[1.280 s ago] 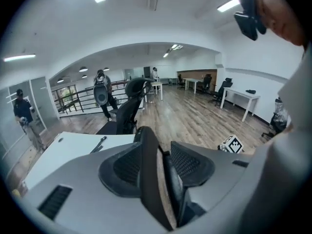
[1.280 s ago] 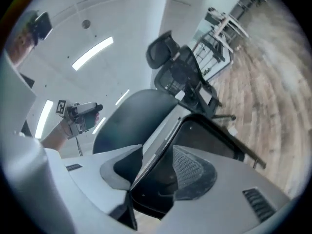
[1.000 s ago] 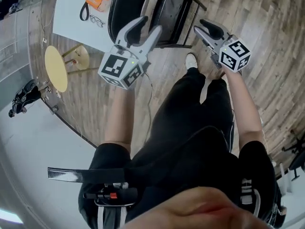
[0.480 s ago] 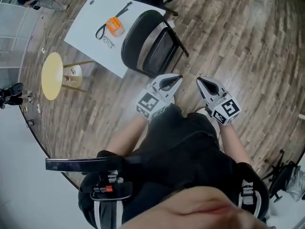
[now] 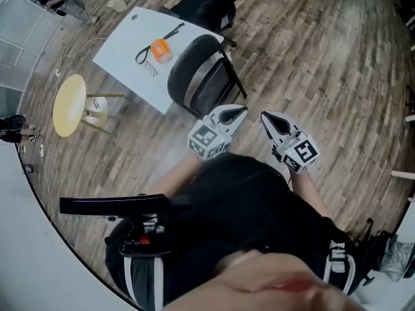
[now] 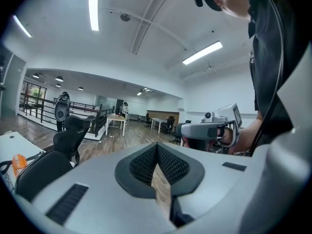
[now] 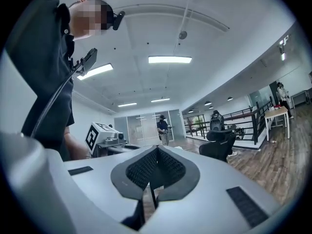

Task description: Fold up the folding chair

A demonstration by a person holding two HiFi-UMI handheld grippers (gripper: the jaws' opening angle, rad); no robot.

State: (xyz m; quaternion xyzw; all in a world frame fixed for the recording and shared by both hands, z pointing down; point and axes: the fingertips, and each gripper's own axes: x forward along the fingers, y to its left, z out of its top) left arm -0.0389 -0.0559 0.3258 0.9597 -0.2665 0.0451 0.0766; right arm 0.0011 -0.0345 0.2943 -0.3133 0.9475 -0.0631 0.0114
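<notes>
The person stands on a wooden floor [image 5: 324, 57] and holds both tools out in front of the body at about the same height, side by side with a small gap between them. The left tongs [image 5: 238, 111] are fully closed: in the left gripper view the two ribbed pads meet at their tips and nothing is between them. The right tongs [image 5: 266, 117] are closed in the same way, pads together and empty, as the right gripper view shows. Each tool appears in the other's view, off to the side. The folding chair [image 5: 201, 76] is black and stands on the floor just beyond the tips of the tongs in the head view, its back and seat lying close against each other and its thin legs pointing toward the person. Neither of the tongs touches it. The chair is right against the near edge of a white table [image 5: 120, 54], which carries an orange object [image 5: 160, 49], a pair of glasses [image 5: 150, 70] and a black strap [image 5: 139, 57]. A round yellow stool [image 5: 69, 104] stands to the left of the table.
</notes>
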